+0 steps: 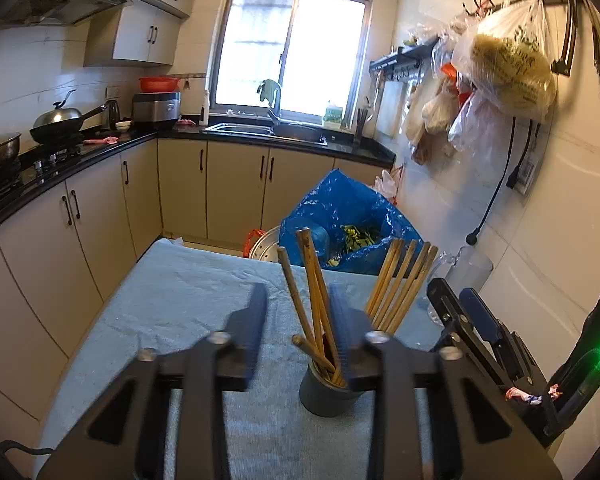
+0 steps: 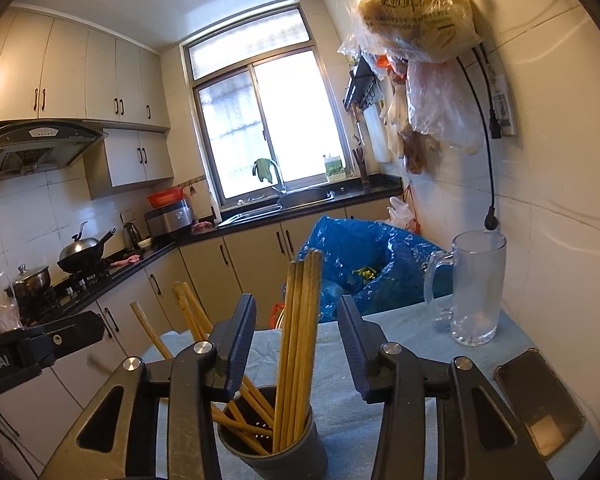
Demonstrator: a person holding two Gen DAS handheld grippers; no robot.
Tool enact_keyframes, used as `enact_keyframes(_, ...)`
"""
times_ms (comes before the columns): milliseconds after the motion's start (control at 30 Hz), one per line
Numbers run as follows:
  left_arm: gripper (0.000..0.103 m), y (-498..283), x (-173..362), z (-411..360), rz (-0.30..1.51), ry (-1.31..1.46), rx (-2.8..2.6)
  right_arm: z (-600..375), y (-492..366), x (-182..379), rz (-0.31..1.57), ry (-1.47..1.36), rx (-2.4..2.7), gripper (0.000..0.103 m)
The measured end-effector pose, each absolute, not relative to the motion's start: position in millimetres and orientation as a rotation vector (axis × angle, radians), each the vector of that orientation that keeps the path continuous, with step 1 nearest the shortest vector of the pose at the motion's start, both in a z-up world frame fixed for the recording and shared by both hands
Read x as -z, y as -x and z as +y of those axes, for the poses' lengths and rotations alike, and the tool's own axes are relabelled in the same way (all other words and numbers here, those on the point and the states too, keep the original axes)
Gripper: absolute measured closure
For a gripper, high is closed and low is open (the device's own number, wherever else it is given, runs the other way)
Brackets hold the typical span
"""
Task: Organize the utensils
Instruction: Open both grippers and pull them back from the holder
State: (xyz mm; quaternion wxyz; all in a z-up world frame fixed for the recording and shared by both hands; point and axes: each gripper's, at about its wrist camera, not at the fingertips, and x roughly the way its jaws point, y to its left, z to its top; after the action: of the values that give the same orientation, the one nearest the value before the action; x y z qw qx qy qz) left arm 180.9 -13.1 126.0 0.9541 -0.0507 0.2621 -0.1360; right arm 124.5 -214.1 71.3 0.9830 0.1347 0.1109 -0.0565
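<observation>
Two bundles of long, pale wooden chopsticks (image 2: 296,344) stood in a dark grey cylindrical plastic holder (image 2: 276,452) on the pale blue cloth-covered table (image 1: 172,296), one bundle leaning left and the other right. The holder sat at the near middle of the table, just in front of both tools.

The left gripper (image 1: 298,328) was found with its jaws partly parted and nothing clamped; in its own view the left-leaning sticks rose in the gap between the fingers without visible pressure from either pad. The right gripper (image 2: 296,340) was likewise partly parted, its blue-padded fingers (image 2: 236,344) standing either side of the upright bundle with clear space on both sides. Neither tool held anything.

A clear glass handled mug (image 2: 474,288) stood at the far right of the table, and a dark flat phone (image 2: 540,400) lay near right, both apart from the holder.

In the inspector's judgement, the step in hand was release and withdrawal after loading the holder. Doing it well would call for:
- drawing each tool back along its own line, clear of the stick tips;
- keeping the pads off the leaning sticks, since a snag could tip the light holder;
- avoiding the mug on the right.
</observation>
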Motion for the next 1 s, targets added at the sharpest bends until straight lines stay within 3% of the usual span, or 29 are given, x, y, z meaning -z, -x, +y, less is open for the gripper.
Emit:
enact_keyframes(367,0.039,-129,-144,16,0.494,0.15,0.246,-216,-74,-82,0.238,-0.248,0.139,0.05)
enact_keyframes(567,0.03,-94,-145,26,0.475,0.132,0.218,-211,-38,-81,0.261,-0.236,0.141,0.043)
enact_keyframes(700,0.016,-72,-142,32,0.445,0.11,0.178,-200,-19,-80,0.28,-0.195,0.138,0.042)
enact_keyframes(1000,0.001,-24,-131,50,0.35,0.054,0.008,-178,23,-71,0.298,-0.14,0.123,0.034)
